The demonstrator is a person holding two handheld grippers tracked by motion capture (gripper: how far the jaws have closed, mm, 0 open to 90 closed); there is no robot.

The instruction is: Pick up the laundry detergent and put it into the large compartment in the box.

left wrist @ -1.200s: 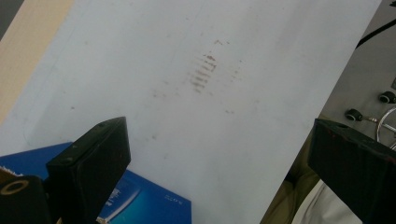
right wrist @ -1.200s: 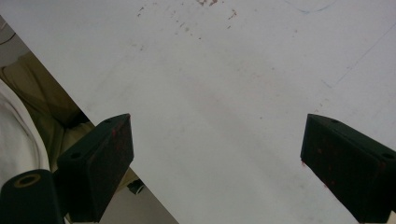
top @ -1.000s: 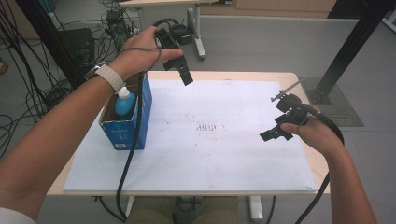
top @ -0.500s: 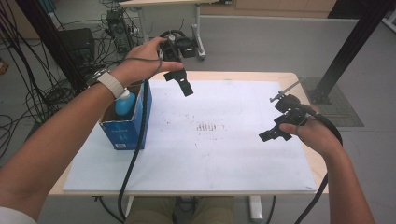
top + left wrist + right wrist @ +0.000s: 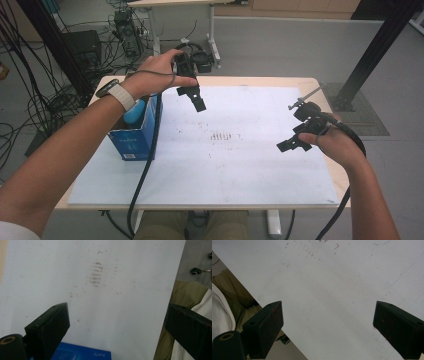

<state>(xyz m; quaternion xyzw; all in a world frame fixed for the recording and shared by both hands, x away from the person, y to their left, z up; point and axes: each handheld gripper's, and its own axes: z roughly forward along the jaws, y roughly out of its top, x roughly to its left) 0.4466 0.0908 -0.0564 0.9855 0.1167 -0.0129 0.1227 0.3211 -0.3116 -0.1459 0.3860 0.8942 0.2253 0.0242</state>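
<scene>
My left gripper (image 5: 197,102) hangs above the far left part of the white sheet (image 5: 240,165), just right of an open blue box (image 5: 134,140). In the left gripper view its jaws stand wide apart with nothing between them (image 5: 117,330), and the blue box's top edge (image 5: 82,354) shows below. My right gripper (image 5: 289,145) hovers over the sheet's right side, held low. Its jaws are also spread wide and empty (image 5: 328,327) above bare white sheet (image 5: 332,290). A light blue bottle (image 5: 134,111) stands inside the box.
The white sheet covers a wooden table (image 5: 320,85) and carries brownish smudges (image 5: 222,136) near its middle. A black metal post (image 5: 380,45) rises at the far right. Cables and equipment (image 5: 125,30) crowd the floor beyond the far left edge.
My left hand has moved right and slightly nearer, carrying its gripper from above the box's far end out over the sheet. The right gripper has hardly moved.
</scene>
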